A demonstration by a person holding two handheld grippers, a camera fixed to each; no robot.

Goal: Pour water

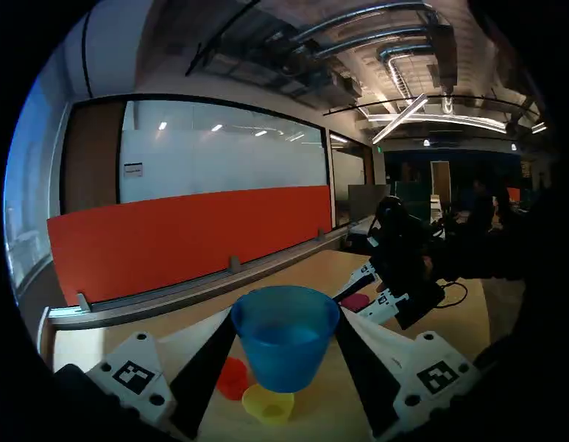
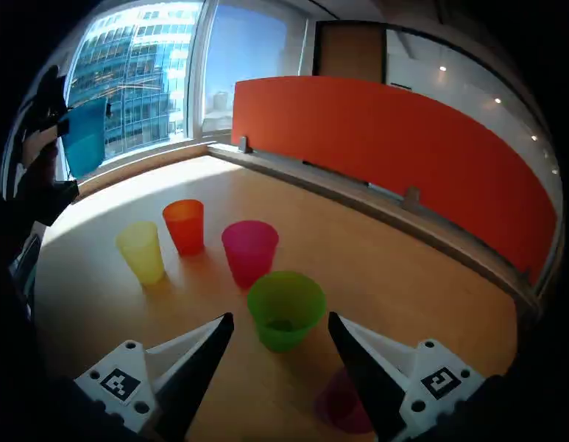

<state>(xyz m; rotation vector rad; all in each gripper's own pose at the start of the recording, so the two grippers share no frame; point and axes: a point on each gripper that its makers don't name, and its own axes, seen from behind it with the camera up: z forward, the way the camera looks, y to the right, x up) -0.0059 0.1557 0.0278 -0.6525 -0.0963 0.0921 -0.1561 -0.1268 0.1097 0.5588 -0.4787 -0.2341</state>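
Observation:
My left gripper (image 1: 284, 317) is shut on a translucent blue cup (image 1: 285, 346), held upright and raised above the table. In the right gripper view that blue cup (image 2: 85, 136) hangs high at the far left. A green cup (image 2: 285, 309) stands upright on the wooden table (image 2: 402, 272), just ahead of and between the fingertips of my right gripper (image 2: 278, 318). That gripper is open and I see no contact with the cup. In the left gripper view the right gripper (image 1: 366, 293) sits low over the table to the right.
Yellow (image 2: 141, 252), orange (image 2: 185, 225) and pink (image 2: 249, 252) cups stand in a row behind the green one. A dark purple cup (image 2: 341, 404) sits under the right gripper. An orange partition (image 2: 402, 140) and its rail edge the table; windows (image 2: 129, 81) lie to the left.

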